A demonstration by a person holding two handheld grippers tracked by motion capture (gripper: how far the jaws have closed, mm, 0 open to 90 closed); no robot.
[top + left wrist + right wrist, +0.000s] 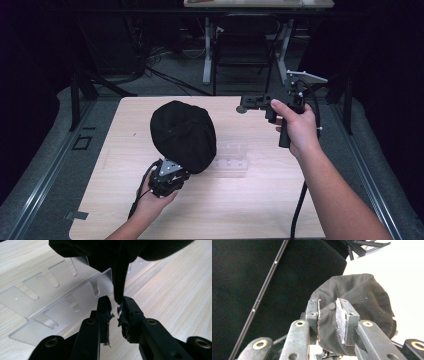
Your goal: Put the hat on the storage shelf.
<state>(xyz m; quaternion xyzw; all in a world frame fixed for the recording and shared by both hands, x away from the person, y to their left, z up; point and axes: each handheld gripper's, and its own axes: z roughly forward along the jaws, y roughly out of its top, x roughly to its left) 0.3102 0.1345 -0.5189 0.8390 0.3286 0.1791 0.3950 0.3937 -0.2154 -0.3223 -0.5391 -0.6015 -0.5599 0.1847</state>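
A black cap [182, 132] is held up above the middle of the wooden table [250, 205]. My left gripper [172, 167] sits under its near edge. In the left gripper view the jaws [117, 303] are nearly together, pinching a hanging fold of the cap's fabric [112, 255]. My right gripper [248, 102] is held in a hand near the table's far edge, pointing left, well apart from the cap. Its jaws [327, 307] stand a little open with nothing between them, and the cap [362, 295] shows beyond them.
A clear acrylic rack [231, 159] with several slots lies flat on the table just right of the cap, right under the left jaws [50, 302]. Beyond the table's far edge are a chair [242, 45] and desk legs.
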